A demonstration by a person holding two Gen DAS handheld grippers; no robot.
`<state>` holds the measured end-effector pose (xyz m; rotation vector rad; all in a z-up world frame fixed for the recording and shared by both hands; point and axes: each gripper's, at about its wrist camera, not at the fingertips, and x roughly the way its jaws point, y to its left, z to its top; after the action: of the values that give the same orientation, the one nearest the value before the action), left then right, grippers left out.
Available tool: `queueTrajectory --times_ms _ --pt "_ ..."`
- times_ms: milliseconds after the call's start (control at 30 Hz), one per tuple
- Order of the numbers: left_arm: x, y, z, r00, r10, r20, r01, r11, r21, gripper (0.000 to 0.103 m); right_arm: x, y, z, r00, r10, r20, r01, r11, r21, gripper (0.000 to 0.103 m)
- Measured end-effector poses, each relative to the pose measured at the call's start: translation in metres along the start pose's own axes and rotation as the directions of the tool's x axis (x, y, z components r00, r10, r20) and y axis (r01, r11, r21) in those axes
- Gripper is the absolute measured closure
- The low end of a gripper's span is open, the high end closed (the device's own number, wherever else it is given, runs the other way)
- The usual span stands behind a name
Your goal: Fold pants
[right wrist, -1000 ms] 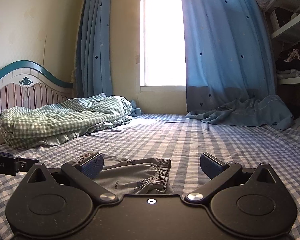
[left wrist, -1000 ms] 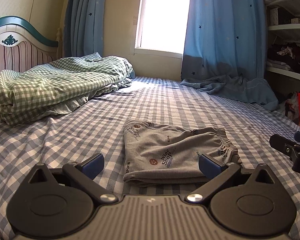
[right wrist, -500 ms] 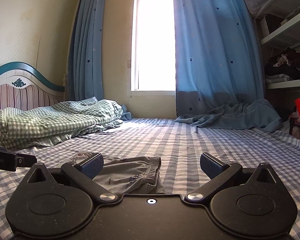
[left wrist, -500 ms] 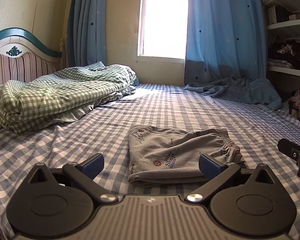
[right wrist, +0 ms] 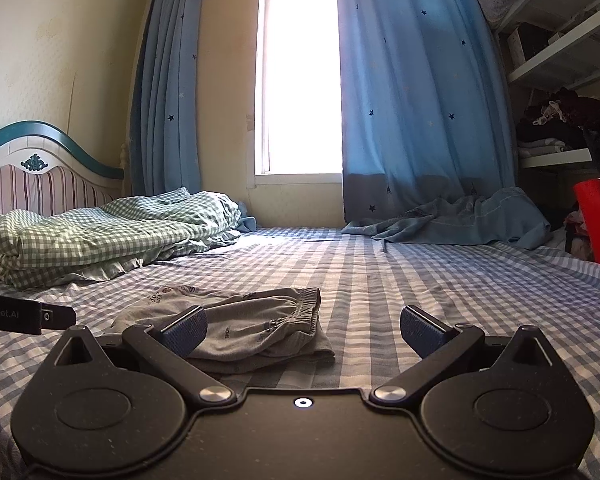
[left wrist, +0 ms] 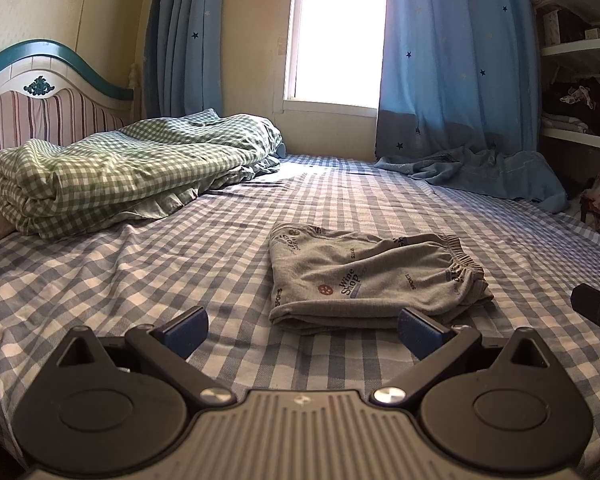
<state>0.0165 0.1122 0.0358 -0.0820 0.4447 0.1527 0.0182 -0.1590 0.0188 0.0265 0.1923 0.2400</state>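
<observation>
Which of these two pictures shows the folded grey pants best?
The left wrist view: the grey pants lie whole and unobstructed, print readable. The right wrist view shows them low and foreshortened, partly hidden behind one finger.

The pants [left wrist: 364,276] are grey with small dark lettering and brown-red round badges. The bed sheet [left wrist: 148,264] is a blue-and-white check. The bundled quilt [left wrist: 112,176] is a green-and-white check. The curtains [right wrist: 416,100] are blue, scattered with small dark stars, and darker along the lower band. The headboard [left wrist: 32,108] has pink, white and maroon stripes under a teal and white arch. A red object [right wrist: 598,216] sits at the right edge. Each claw, left [left wrist: 302,330] and right [right wrist: 303,330], is black with blue pads [right wrist: 184,330].
</observation>
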Motion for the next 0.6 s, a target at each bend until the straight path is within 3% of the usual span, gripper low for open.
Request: queueTrajectory --times_ms 600 --pt "-0.014 0.013 -0.029 0.999 0.014 -0.042 -0.015 1.000 -0.011 0.000 -0.021 0.014 -0.031 0.998 0.005 -0.064 -0.005 1.000 0.003 0.001"
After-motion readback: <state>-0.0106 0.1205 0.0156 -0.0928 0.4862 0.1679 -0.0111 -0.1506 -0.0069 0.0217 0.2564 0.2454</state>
